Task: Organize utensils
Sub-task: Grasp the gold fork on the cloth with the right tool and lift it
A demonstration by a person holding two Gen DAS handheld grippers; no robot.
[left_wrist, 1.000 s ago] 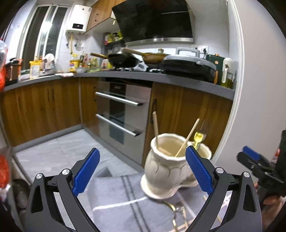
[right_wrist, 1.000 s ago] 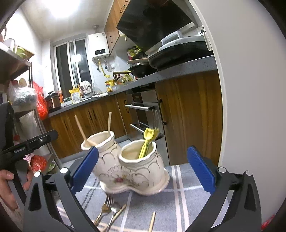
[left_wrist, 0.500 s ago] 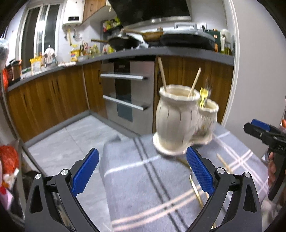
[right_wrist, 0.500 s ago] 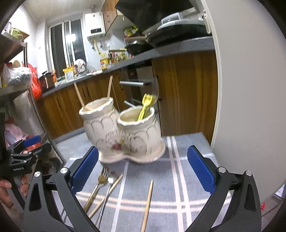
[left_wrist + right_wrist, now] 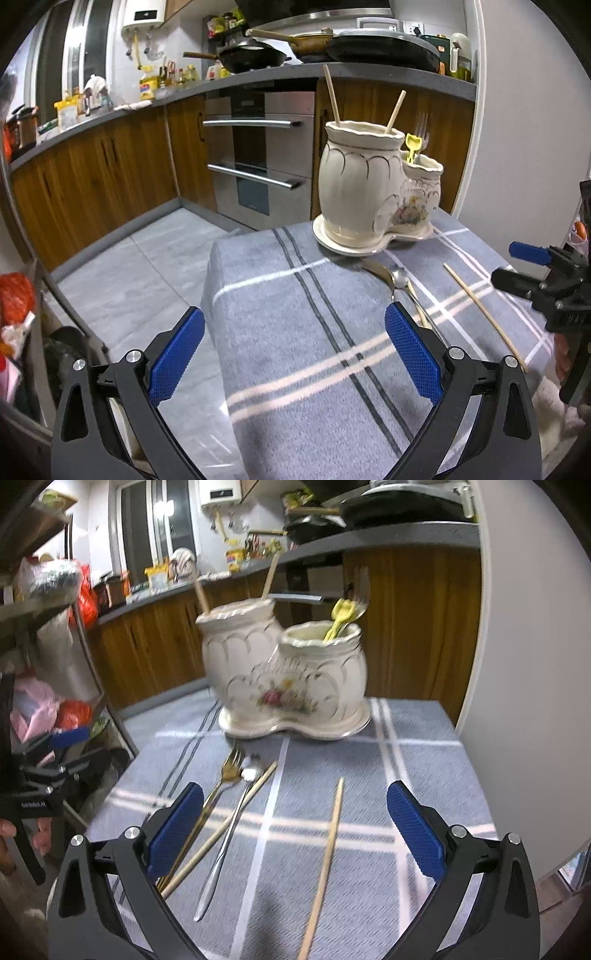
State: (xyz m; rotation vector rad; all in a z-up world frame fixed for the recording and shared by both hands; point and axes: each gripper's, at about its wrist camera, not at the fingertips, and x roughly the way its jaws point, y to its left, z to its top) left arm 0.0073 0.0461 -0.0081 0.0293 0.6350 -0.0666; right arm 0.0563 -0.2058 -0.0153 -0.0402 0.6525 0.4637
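A cream two-pot ceramic holder stands at the far end of the grey striped cloth; it also shows in the left wrist view. Its taller pot holds two chopsticks, its shorter pot a yellow utensil and a fork. On the cloth lie a gold fork, a silver spoon and two loose chopsticks. My left gripper is open and empty above the cloth's near left part. My right gripper is open and empty above the loose utensils.
The cloth-covered table drops to a grey tiled floor on the left. Wooden cabinets and an oven stand beyond. A white wall borders the table's right side. A shelf with bags stands at the left.
Both grippers have pulled back and risen from the holder, which now looks farther away. The loose utensils on the cloth have come into fuller view. Both stay open.
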